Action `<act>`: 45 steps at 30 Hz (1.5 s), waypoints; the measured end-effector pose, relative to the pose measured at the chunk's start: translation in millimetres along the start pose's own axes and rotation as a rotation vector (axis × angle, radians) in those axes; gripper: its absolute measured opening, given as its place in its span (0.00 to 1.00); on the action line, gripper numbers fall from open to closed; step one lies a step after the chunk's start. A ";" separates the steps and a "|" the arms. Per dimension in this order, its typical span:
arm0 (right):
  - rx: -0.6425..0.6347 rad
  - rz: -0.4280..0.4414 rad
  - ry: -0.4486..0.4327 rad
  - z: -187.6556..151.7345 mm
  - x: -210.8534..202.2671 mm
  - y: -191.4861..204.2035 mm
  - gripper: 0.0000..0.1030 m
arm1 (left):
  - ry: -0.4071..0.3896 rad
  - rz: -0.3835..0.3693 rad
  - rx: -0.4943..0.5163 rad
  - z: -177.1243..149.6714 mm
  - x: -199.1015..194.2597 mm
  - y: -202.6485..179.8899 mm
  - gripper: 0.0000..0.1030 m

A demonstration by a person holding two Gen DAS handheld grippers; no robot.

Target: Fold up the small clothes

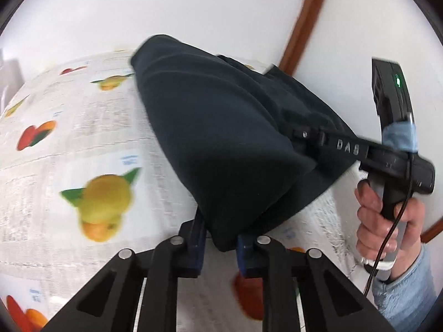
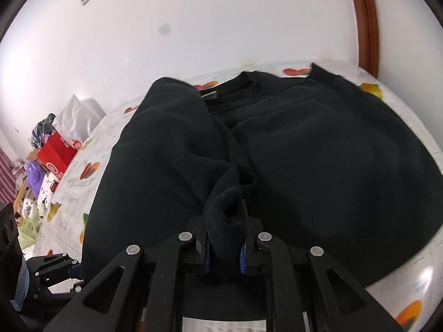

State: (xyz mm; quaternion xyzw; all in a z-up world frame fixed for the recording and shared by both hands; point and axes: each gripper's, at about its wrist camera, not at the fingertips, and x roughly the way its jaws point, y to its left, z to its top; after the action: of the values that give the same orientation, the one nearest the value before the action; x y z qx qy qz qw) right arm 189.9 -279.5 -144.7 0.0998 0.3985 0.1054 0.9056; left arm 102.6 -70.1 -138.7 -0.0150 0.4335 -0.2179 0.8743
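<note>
A black garment (image 1: 221,127) lies on a table with a fruit-print cloth (image 1: 83,144). My left gripper (image 1: 220,244) is shut on a folded edge of it and holds that edge lifted above the table. My right gripper (image 2: 224,251) is shut on another bunched edge of the black garment (image 2: 318,166), whose neckline and label show at the far side. The right gripper also shows in the left wrist view (image 1: 307,135), held by a hand, with its tips buried in the fabric.
The table with fruit-print cloth (image 2: 74,191) stands against a white wall with a brown door frame (image 2: 365,22). A cluttered surface with a red box (image 2: 56,155) and bags is at the left. The left gripper's body (image 2: 52,271) is at lower left.
</note>
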 end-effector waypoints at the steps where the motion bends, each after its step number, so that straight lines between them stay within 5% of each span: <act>1: -0.005 0.001 0.002 -0.7 4.6 7.2 0.13 | -0.008 0.013 -0.004 -1.0 -5.3 8.3 0.15; 13: -0.073 0.105 0.043 -1.9 43.8 106.1 0.13 | -0.066 0.142 -0.105 -37.3 -68.1 96.5 0.13; 18: -0.104 0.168 0.059 -3.4 47.7 131.7 0.14 | -0.057 0.127 -0.143 -58.1 -86.6 117.3 0.14; 21: -0.047 0.219 0.037 -3.7 34.1 120.1 0.27 | -0.055 0.078 -0.132 -59.0 -88.2 114.2 0.21; 23: -0.012 0.210 0.009 -1.2 26.9 110.3 0.58 | -0.052 0.069 -0.146 -50.1 -86.3 120.7 0.35; 27: 0.056 0.260 0.017 4.0 31.6 102.8 0.63 | -0.048 0.021 -0.168 -38.2 -76.7 118.1 0.57; 34: 0.027 0.229 0.040 9.6 58.8 133.7 0.54 | -0.022 0.158 -0.058 -26.9 -56.1 82.0 0.66; 36: 0.038 0.234 0.031 13.0 64.2 136.2 0.41 | -0.021 0.175 -0.045 -27.5 -52.6 82.1 0.68; 38: 0.033 0.243 0.021 20.1 64.1 134.7 0.18 | -0.024 0.181 -0.040 -26.0 -50.5 82.4 0.68; 39: 0.019 0.246 0.009 23.5 61.3 133.5 0.17 | -0.022 0.189 -0.037 -25.1 -48.9 82.3 0.68; 45: -0.007 0.179 -0.256 31.2 -19.4 97.9 0.13 | -0.023 0.198 -0.051 -24.8 -45.5 84.3 0.72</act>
State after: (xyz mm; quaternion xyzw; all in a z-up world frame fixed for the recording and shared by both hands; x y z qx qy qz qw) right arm 189.3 -194.1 -84.5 0.1445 0.2689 0.1735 0.9363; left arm 90.6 28.1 -138.1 0.0031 0.4283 -0.1191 0.8958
